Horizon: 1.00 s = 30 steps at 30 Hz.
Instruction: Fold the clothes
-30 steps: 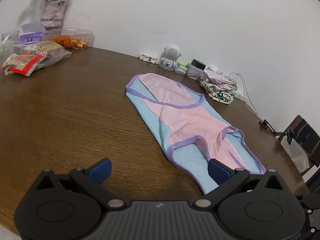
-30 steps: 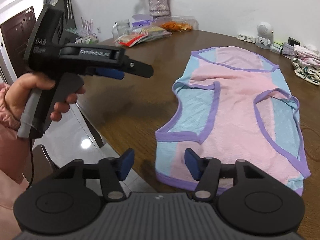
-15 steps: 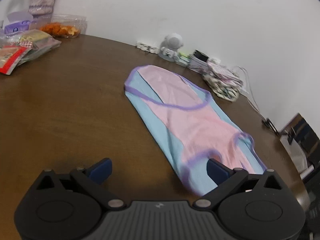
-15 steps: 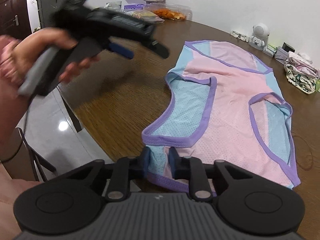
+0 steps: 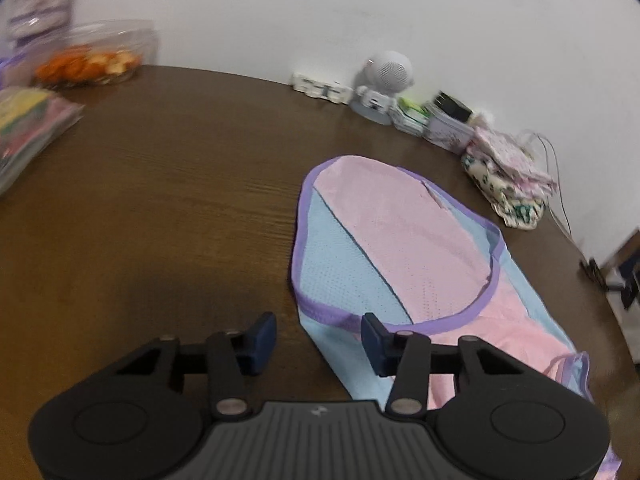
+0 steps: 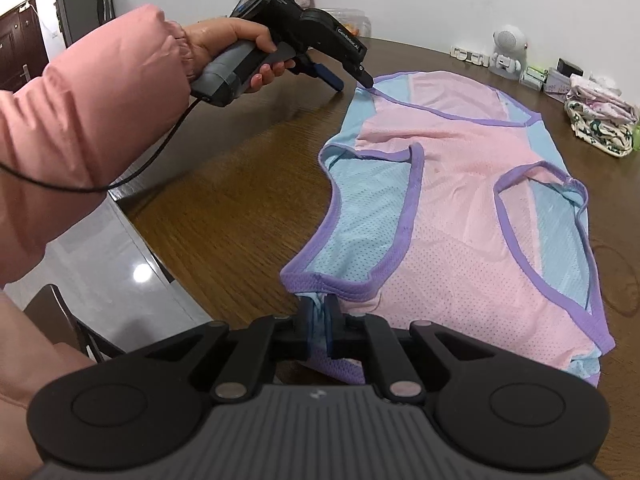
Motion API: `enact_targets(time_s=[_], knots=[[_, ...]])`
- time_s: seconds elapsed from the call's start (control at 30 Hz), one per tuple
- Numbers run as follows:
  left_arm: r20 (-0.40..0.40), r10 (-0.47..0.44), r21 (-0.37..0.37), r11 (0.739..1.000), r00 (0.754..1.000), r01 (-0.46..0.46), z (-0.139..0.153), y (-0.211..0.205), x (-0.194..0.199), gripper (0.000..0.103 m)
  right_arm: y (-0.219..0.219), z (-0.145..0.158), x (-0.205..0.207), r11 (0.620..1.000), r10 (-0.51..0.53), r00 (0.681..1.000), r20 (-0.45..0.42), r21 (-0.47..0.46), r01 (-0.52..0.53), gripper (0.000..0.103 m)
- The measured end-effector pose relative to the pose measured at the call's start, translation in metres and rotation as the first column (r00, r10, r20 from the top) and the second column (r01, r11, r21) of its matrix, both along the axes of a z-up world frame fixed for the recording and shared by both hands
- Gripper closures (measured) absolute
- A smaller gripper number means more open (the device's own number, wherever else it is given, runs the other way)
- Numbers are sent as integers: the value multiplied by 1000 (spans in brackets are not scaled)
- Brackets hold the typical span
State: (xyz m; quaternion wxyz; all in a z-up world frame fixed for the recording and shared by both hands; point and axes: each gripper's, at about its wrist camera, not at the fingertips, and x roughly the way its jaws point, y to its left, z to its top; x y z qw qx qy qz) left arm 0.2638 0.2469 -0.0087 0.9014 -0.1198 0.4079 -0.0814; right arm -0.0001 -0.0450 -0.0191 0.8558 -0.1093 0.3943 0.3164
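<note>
Tabletop: vest hem inside right gripper

Garments spread before you: one pink, blue and purple vest;
Tools you hold: two, the left tool and the right tool;
Worktops: one brown worktop;
Robot figurines: one white figurine;
Folded cloth stacks: one stack;
Snack tubs: one clear tub
</note>
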Motion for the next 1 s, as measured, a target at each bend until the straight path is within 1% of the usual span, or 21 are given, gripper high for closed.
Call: enact_targets(time_s=[0.17, 0.27, 0.33, 0.37, 0.4, 0.47, 0.5, 0.53, 0.73, 0.8, 0.9, 0.97, 1.0], knots=[[9, -90, 77, 993, 996, 89, -2, -2, 11, 59, -2, 0, 3, 1000, -6, 1000, -14, 18, 7, 98], [15, -150, 147, 978, 989, 147, -2, -11, 13, 62, -3, 0, 3, 1000, -13, 1000, -20, 27, 13, 98], [20, -171, 187, 969, 985, 164, -4, -17, 15, 71, -3, 0, 3, 999, -16, 1000, -21, 30, 17, 98], [23, -178, 202, 965, 984, 170, -4, -19, 16, 74, -3, 0, 3, 999, -18, 1000, -21, 30, 18, 98], [27, -185, 205, 963, 982, 175, -5, -21, 17, 79, -2, 0, 3, 999, -17, 1000, -20, 29, 18, 98], [31, -187, 193, 965, 982, 178, -6, -24, 19, 88, -1, 0, 3, 1000, -16, 1000, -19, 26, 17, 98], [33, -187, 187, 966, 982, 177, -6, -25, 20, 95, -1, 1, 2, 1000, -15, 1000, -17, 23, 16, 98], [33, -180, 181, 968, 983, 172, -6, -26, 21, 98, -1, 1, 2, 1000, -14, 1000, -16, 20, 15, 98], [46, -82, 175, 982, 996, 73, -5, -33, 24, 101, 1, 1, 2, 1000, -2, 1000, -5, -2, 2, 101], [52, -50, 156, 987, 997, 42, -2, -33, 24, 101, 0, 2, 3, 1000, -2, 1000, -8, 4, 2, 101], [55, -14, 130, 992, 998, 7, 6, -33, 24, 101, -7, 3, 6, 999, -8, 1000, -25, 50, 10, 101], [55, 11, 109, 994, 998, -17, 13, -34, 26, 101, -15, 6, 10, 993, -22, 999, -41, 111, 26, 101], [54, 23, 93, 995, 998, -28, 19, -34, 28, 101, -22, 9, 12, 987, -32, 998, -52, 158, 40, 102]])
